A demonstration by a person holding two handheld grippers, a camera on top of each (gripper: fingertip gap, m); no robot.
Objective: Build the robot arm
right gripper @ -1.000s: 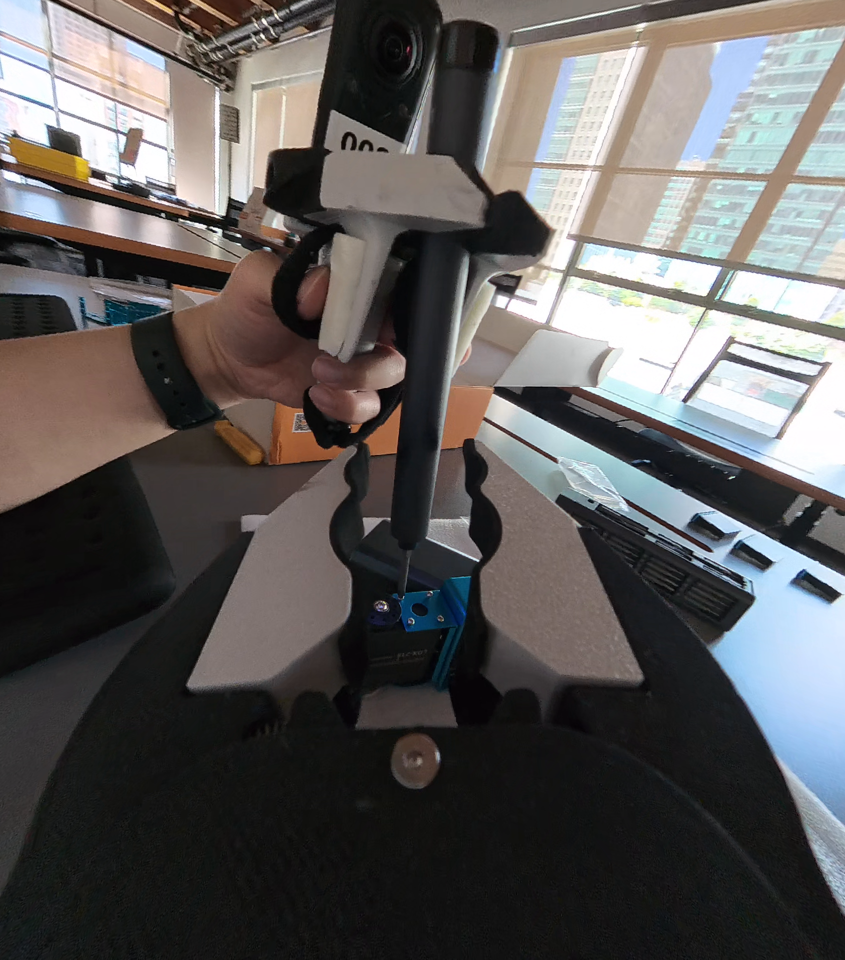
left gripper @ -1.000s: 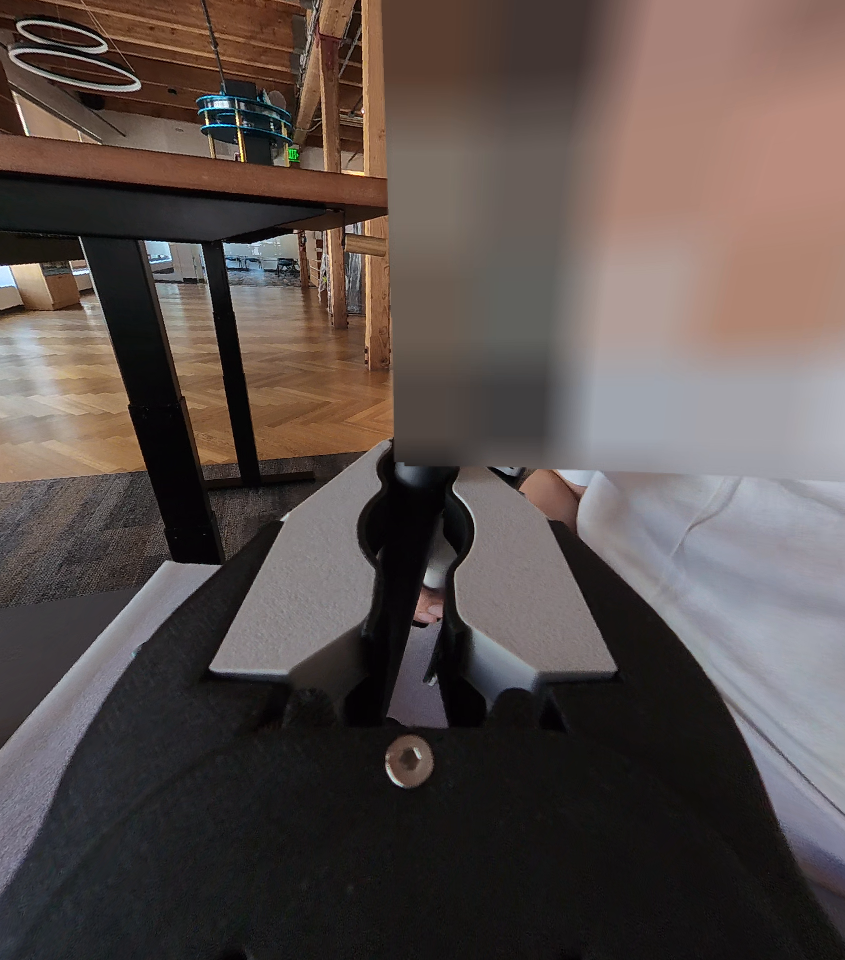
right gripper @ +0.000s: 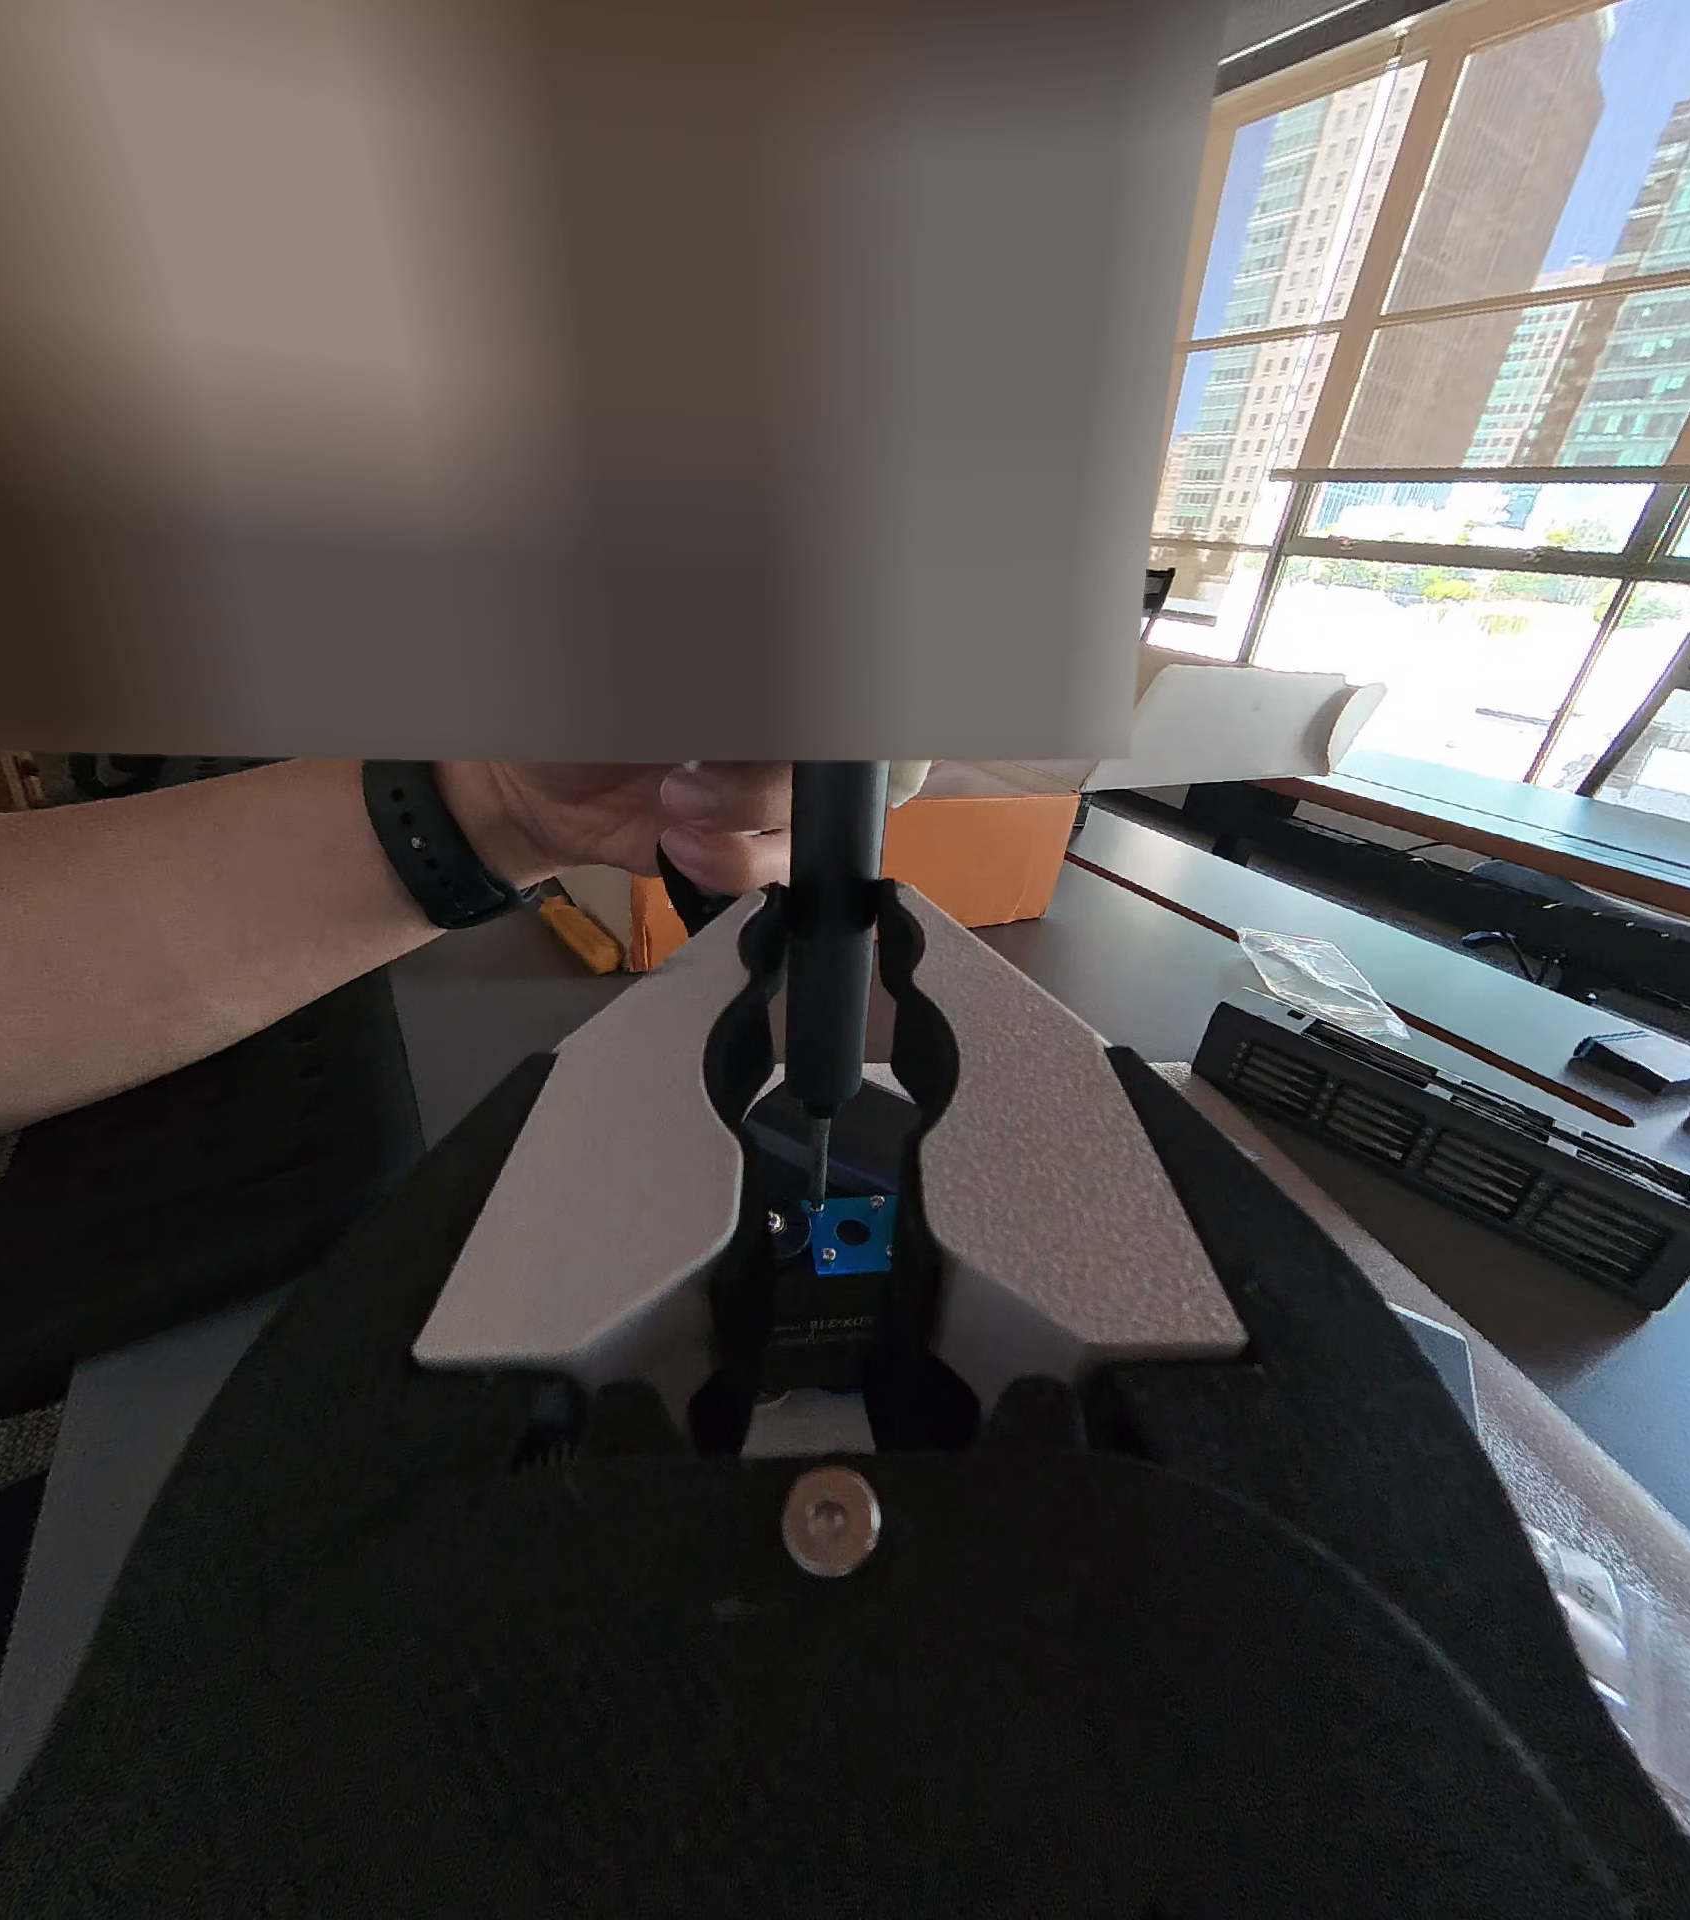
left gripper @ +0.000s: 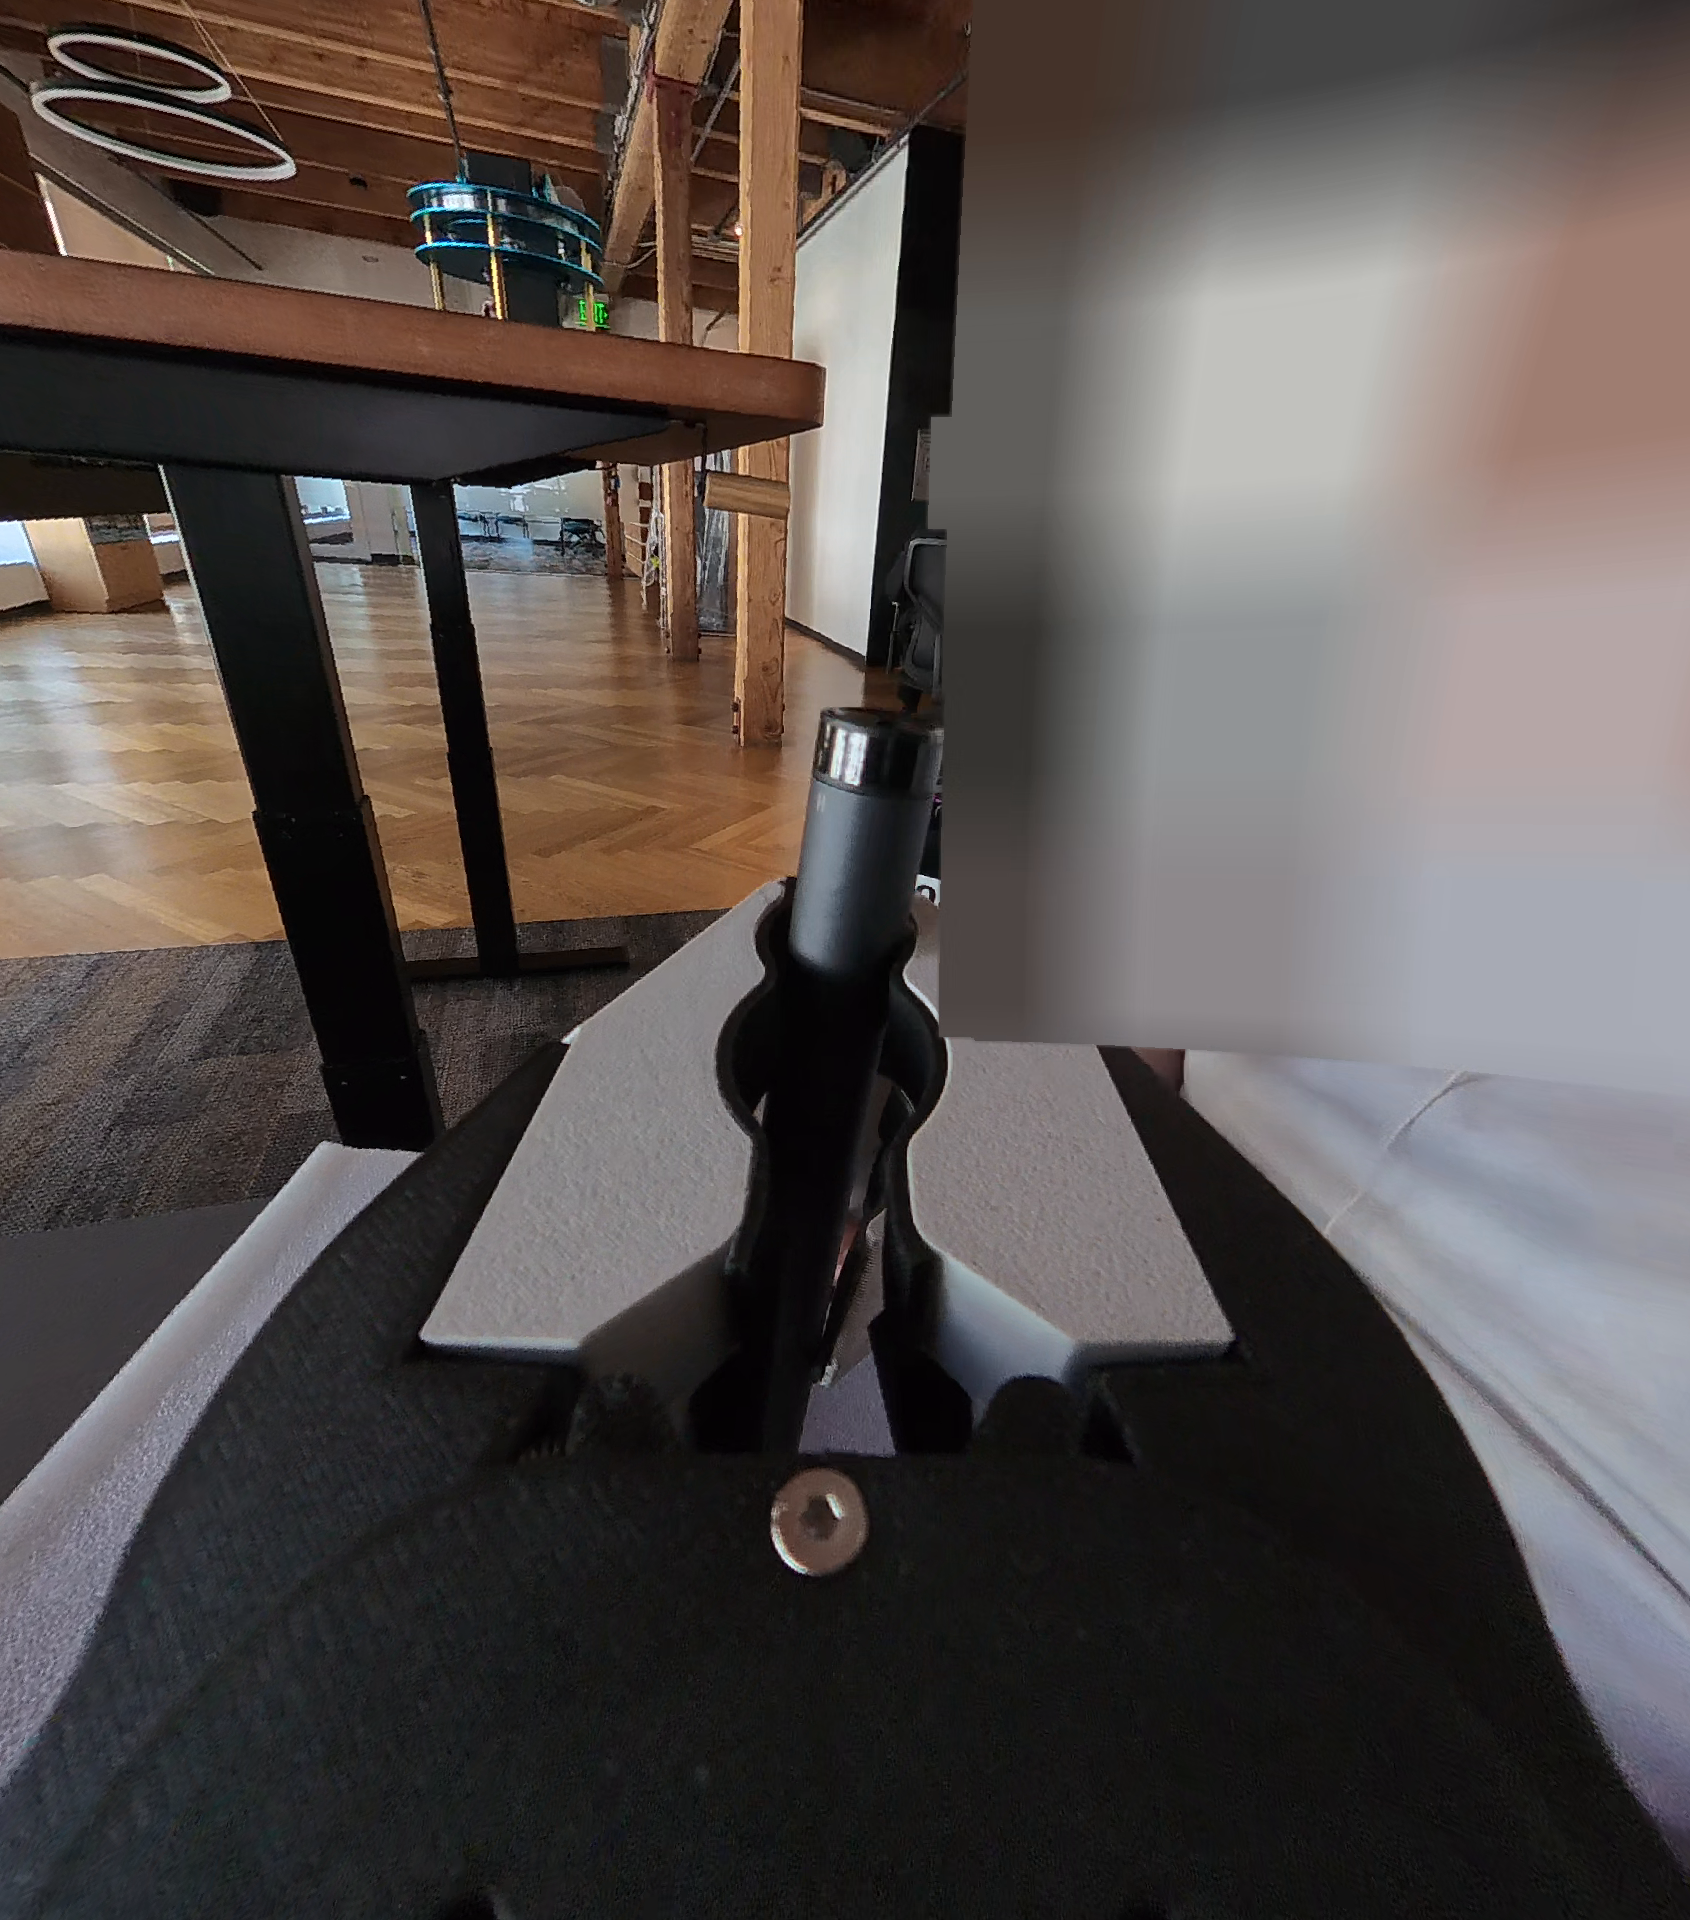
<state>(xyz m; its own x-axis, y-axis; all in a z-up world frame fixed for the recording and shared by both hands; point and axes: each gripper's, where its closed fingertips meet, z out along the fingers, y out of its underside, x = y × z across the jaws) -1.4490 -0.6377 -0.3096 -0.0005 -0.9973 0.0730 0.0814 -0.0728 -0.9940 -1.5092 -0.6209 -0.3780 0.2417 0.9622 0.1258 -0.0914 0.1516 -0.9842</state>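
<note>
left gripper (left gripper: pixel 825 1049) first: my fingers are pinched in on a dark pen-shaped screwdriver (left gripper: pixel 846 904), its shaft running up between them and its silver-ringed cap poking out past the tips. behind it i've got a wooden-topped desk (left gripper: pixel 353 343) on black legs, herringbone floor and a strip of dark carpet. a white-clothed person sits close on the right.

over on the right gripper (right gripper: pixel 825 1070), my fingers are drawn narrow around a small black block (right gripper: pixel 825 1325) with a blue bracket (right gripper: pixel 853 1234) on top; the block sits deep in the gap, gripped on both sides. the same screwdriver (right gripper: pixel 825 987) comes down from above, its thin bit resting at the bracket's upper left corner, on what looks like a small screw, though it's too tiny for me to be sure. a hand (right gripper: pixel 612 821) with a black wristband (right gripper: pixel 430 847) shows at the tool's upper end; the gripper it holds is hidden by the blur. on the grey table (right gripper: pixel 1651 1371) to the right lie a long black vented case (right gripper: pixel 1443 1153), a clear plastic bag (right gripper: pixel 1324 971) touching its far end, and an orange box (right gripper: pixel 976 862) further back.
</note>
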